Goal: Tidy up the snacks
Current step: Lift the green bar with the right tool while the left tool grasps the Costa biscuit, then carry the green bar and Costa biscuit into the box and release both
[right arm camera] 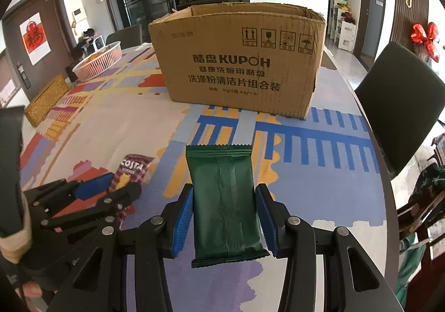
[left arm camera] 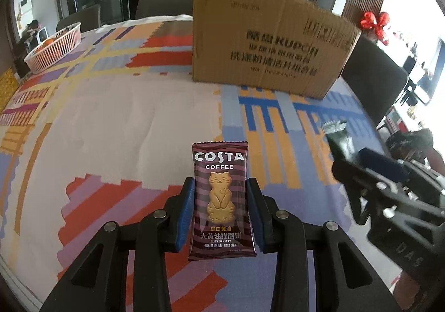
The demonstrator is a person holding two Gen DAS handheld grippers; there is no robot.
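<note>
My left gripper [left arm camera: 219, 186] is shut on a maroon Costa biscuit packet [left arm camera: 219, 200] with a cat biscuit printed on it, held above the patterned tablecloth. My right gripper [right arm camera: 224, 195] is shut on a dark green snack packet [right arm camera: 225, 200], held flat above the cloth. An open brown cardboard box [right arm camera: 239, 61] stands ahead on the table; in the left wrist view the box [left arm camera: 264, 42] is ahead and to the right. The right gripper [left arm camera: 342, 150] with its green packet shows at the right of the left wrist view. The left gripper [right arm camera: 116, 181] with the Costa packet [right arm camera: 133, 170] shows at the left of the right wrist view.
A pink slatted basket [right arm camera: 100, 61] with orange items sits at the table's far left; it also shows in the left wrist view [left arm camera: 52, 47]. A yellow woven box [right arm camera: 47, 100] lies at the left edge. A dark chair [right arm camera: 403, 106] stands at the right table edge.
</note>
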